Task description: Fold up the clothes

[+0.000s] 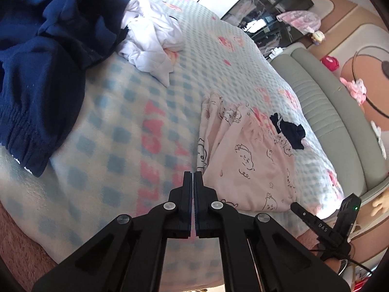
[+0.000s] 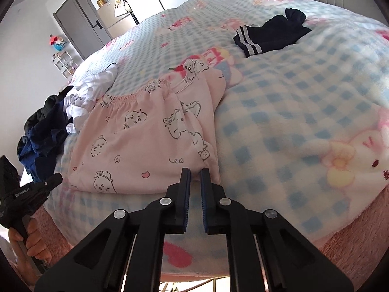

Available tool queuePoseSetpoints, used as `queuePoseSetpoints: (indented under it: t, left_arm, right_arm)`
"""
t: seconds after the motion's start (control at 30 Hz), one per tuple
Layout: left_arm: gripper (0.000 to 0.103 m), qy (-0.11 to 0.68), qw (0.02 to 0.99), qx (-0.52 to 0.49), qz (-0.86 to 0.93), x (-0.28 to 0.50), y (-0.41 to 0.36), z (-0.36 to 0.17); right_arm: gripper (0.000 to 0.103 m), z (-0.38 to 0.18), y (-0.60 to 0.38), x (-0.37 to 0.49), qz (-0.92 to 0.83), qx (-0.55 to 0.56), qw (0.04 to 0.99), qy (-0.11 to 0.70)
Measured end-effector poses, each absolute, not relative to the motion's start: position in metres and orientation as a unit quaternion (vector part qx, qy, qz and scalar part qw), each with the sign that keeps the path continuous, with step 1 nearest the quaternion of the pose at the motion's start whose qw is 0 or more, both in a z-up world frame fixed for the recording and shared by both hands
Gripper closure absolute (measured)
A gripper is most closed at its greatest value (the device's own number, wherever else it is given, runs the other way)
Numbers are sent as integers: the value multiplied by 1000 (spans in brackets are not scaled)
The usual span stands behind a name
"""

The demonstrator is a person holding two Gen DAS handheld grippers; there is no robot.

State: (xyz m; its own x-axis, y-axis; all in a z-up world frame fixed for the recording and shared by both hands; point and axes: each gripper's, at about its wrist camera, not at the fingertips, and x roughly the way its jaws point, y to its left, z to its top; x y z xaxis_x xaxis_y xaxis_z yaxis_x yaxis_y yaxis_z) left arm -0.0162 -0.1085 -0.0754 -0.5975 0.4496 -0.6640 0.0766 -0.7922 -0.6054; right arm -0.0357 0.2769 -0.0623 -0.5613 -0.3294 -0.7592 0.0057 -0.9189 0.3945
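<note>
The pale pink cartoon-print cotton trousers (image 2: pixel 145 133) lie doubled over near the front edge of the bed's blue-and-white checked fleece blanket (image 2: pixel 279 112), elastic waistband toward the middle. They look already folded at least once, so this fits either a fold just laid or one awaiting another crease. The left gripper (image 1: pixel 193 173) hovers with its jaws pressed together on nothing; the right gripper (image 2: pixel 194 170) hangs at the trousers' near hem, jaws slightly apart, holding nothing. A crumpled navy garment (image 1: pixel 41 60) and white shirt (image 1: pixel 150 36) sit heaped toward the far left corner, dark striped socks (image 2: pixel 269 34) further back. No container is visible.
</note>
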Motion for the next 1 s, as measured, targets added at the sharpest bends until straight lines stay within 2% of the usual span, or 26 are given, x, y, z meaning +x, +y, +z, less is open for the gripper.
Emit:
queuePoseSetpoints:
  t: [0.03, 0.07, 0.1, 0.27, 0.3, 0.43, 0.5, 0.57, 0.67, 0.73, 0.8, 0.87, 0.9, 0.93, 1.0]
  left_arm:
    - [82, -320, 121, -438, 831, -17, -111, -78]
    - [51, -335, 144, -446, 818, -18, -110, -82]
    - [47, -335, 151, -452, 812, -18, -106, -85]
    - [48, -323, 158, -491, 793, -25, -85, -100]
    - [48, -326, 157, -495, 790, -27, -84, -103]
    - [49, -381, 179, -476, 772, -36, -89, -108]
    - [59, -411, 190, -461, 763, -40, -92, -109]
    - [72, -404, 188, -457, 770, -41, -89, -108]
    - [75, -380, 193, -472, 772, -44, -76, -111]
    - [75, -373, 195, -479, 771, -45, -68, -114]
    - [84, -348, 181, -478, 786, -46, -65, -110]
    - [91, -321, 168, -464, 808, -44, -64, -101]
    - [92, -303, 162, -454, 822, -41, -61, -94]
    - [92, -284, 157, -444, 835, -39, -59, -87]
    - [93, -244, 147, -432, 855, -38, -52, -76]
  right_arm:
    - [87, -64, 280, -35, -860, 458, 100, -200]
    - [83, -65, 284, -34, -854, 458, 104, -224]
    - [80, -66, 288, -33, -847, 458, 107, -247]
    - [78, -84, 266, -37, -829, 490, 126, -237]
    - [73, -84, 267, -38, -829, 489, 124, -242]
    - [67, -81, 273, -42, -838, 474, 107, -249]
    - [65, -83, 277, -44, -836, 473, 103, -256]
    - [65, -85, 276, -44, -836, 475, 104, -256]
    - [61, -84, 272, -46, -842, 471, 106, -239]
    - [51, -84, 269, -47, -848, 468, 108, -225]
    - [52, -84, 265, -48, -853, 465, 109, -211]
    - [70, -83, 262, -49, -858, 462, 111, -197]
    - [79, -83, 260, -50, -860, 460, 111, -191]
    - [84, -80, 259, -48, -866, 455, 109, -174]
    - [87, -73, 256, -45, -878, 445, 105, -141]
